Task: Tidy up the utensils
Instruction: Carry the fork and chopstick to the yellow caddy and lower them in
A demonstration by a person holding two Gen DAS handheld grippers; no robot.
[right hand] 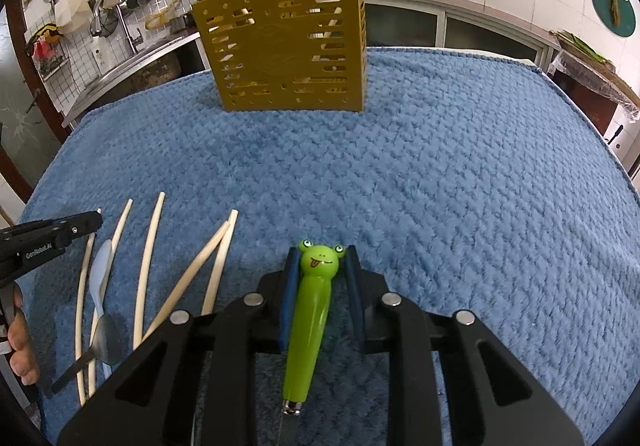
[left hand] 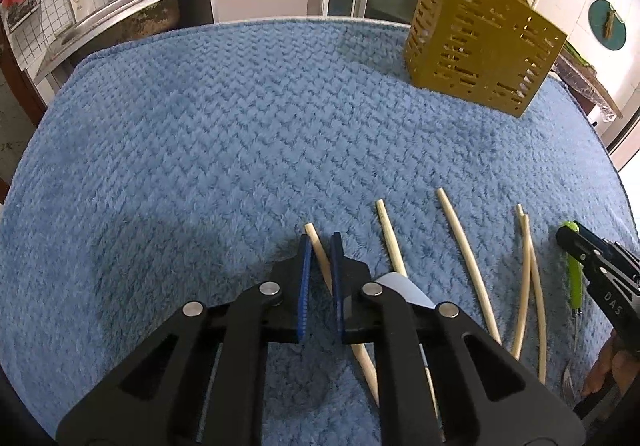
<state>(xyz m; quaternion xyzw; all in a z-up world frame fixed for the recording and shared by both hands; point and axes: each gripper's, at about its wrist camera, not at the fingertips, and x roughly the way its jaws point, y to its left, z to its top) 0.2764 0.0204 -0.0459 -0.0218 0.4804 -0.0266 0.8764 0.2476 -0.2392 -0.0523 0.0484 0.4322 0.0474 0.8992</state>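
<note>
Pale wood, thin and light, the chopstick (left hand: 320,258) at lower centre of the left view lies pinched between the pads of the left claw (left hand: 320,278); it looks stiff but apt to pivot, so a mid-shaft hold seems safer. The right claw (right hand: 318,286) is closed around the glossy, likely slippery green frog handle (right hand: 312,310) at lower centre, its working end cut off below. Beyond, on the blue towelled worktop (right hand: 460,166), stands the gold slotted caddy (right hand: 280,46), its contents only partly visible.
</note>
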